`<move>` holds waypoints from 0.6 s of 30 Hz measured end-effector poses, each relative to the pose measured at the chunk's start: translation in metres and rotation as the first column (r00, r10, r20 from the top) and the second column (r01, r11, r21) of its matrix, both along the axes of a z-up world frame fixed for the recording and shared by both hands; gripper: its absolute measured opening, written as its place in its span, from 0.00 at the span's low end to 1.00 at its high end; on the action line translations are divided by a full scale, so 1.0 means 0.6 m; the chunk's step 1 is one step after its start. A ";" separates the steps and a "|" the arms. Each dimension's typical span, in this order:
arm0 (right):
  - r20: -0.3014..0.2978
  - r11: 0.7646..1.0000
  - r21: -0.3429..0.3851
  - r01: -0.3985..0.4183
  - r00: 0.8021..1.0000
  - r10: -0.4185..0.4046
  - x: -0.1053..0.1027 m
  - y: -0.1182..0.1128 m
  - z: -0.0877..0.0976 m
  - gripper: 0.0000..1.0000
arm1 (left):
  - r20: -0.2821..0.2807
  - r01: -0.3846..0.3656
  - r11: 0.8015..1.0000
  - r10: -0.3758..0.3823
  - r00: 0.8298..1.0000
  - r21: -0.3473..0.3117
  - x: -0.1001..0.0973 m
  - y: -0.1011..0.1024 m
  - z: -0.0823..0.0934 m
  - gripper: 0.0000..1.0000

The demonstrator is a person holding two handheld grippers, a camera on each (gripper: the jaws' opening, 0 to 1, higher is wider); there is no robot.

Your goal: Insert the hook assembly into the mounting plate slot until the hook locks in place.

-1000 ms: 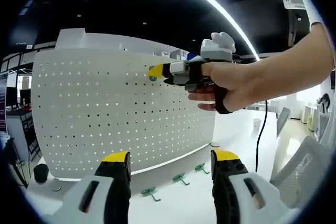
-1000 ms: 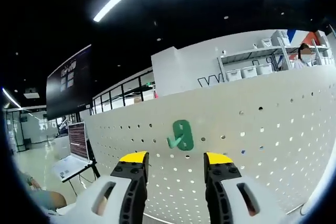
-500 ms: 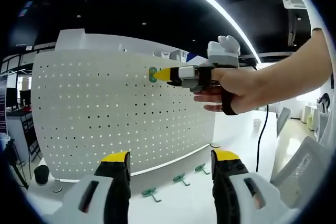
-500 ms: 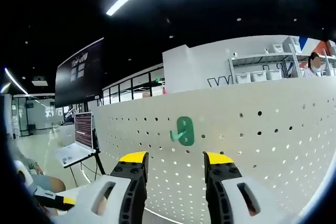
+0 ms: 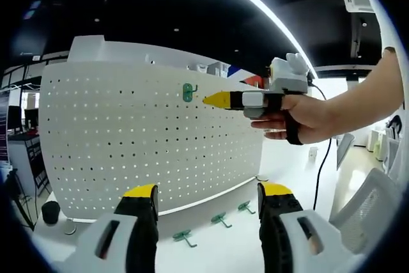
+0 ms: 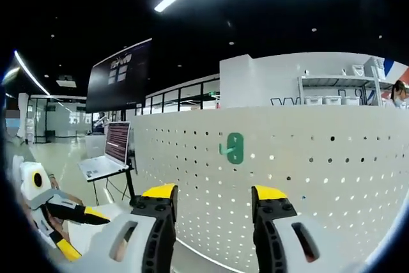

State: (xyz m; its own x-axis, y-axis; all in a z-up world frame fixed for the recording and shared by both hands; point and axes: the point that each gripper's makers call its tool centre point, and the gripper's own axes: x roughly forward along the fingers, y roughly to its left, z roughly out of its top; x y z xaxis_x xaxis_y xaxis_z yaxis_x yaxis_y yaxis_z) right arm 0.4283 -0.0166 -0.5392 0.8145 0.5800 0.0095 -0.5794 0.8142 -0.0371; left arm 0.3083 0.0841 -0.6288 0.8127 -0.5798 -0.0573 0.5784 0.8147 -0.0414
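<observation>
Left gripper (image 5: pixel 208 191) jaws spread, empty; white pegboard (image 5: pixel 102 151) upright; green hook (image 5: pixel 187 91) mounted near its top edge; right gripper (image 5: pixel 214 100) just beside hook, apart from it, jaws parted, empty; spare hooks (image 5: pixel 220 220) on table below.

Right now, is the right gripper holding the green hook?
No: in the left gripper view the green hook sits alone on the pegboard, with the right gripper clear of it, fingers empty.
</observation>
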 end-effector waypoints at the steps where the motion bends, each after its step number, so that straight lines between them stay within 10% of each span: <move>1: -0.002 1.000 0.001 -0.002 1.000 0.002 -0.002 -0.001 -0.001 0.46 | 0.001 -0.002 1.000 0.002 1.000 0.001 0.001 0.001 0.000 0.65; 18: 0.004 0.999 -0.015 -0.043 0.999 0.043 -0.055 -0.020 -0.025 0.53 | 0.012 -0.020 1.000 0.020 1.000 0.007 -0.003 0.012 0.007 0.66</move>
State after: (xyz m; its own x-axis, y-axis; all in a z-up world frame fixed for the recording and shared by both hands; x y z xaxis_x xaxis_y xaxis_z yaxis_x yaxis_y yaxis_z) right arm 0.3951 -0.0285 -0.5543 0.7890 0.6143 0.0039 -0.6134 0.7881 -0.0514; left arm 0.3066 0.0916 -0.6243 0.8248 -0.5631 -0.0511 0.5624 0.8264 -0.0289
